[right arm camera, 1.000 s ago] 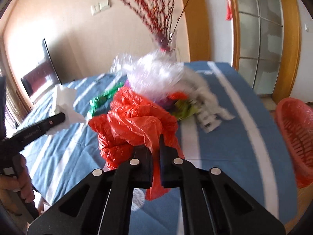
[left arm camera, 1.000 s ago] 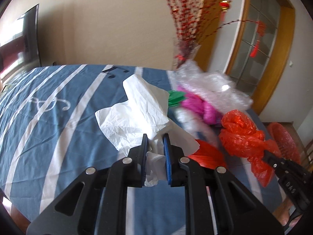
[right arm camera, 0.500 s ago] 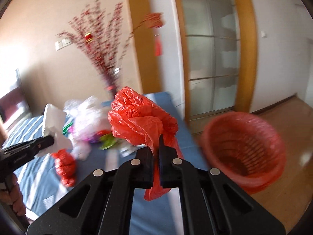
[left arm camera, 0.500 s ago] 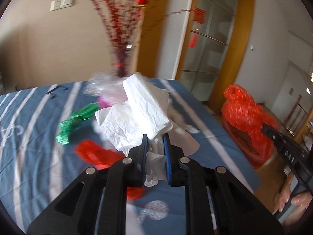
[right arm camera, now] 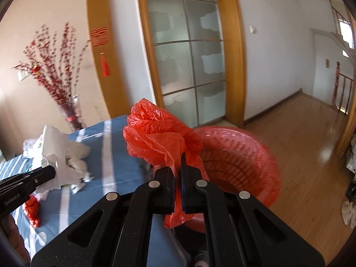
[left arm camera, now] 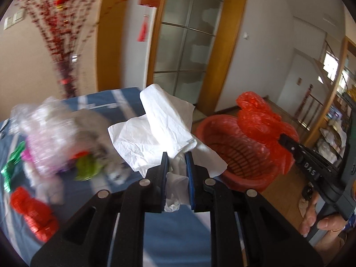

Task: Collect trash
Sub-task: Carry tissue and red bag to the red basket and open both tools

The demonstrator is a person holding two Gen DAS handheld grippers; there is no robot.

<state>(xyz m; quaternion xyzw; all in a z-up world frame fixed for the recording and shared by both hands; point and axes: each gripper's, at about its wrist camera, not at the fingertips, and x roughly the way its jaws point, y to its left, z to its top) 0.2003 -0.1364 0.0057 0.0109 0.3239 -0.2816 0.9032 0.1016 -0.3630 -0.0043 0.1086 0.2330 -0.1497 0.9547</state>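
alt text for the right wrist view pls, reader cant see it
The right gripper is shut on a crumpled red plastic bag, held in front of a red basket on a wood floor. To the left, the left gripper holds white paper over a blue striped table.

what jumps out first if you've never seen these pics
The crumpled red bag clamped in the right gripper, just in front of the red basket beside the blue striped table. Next, the white paper pinched in the left gripper, with loose trash littering the table behind it.
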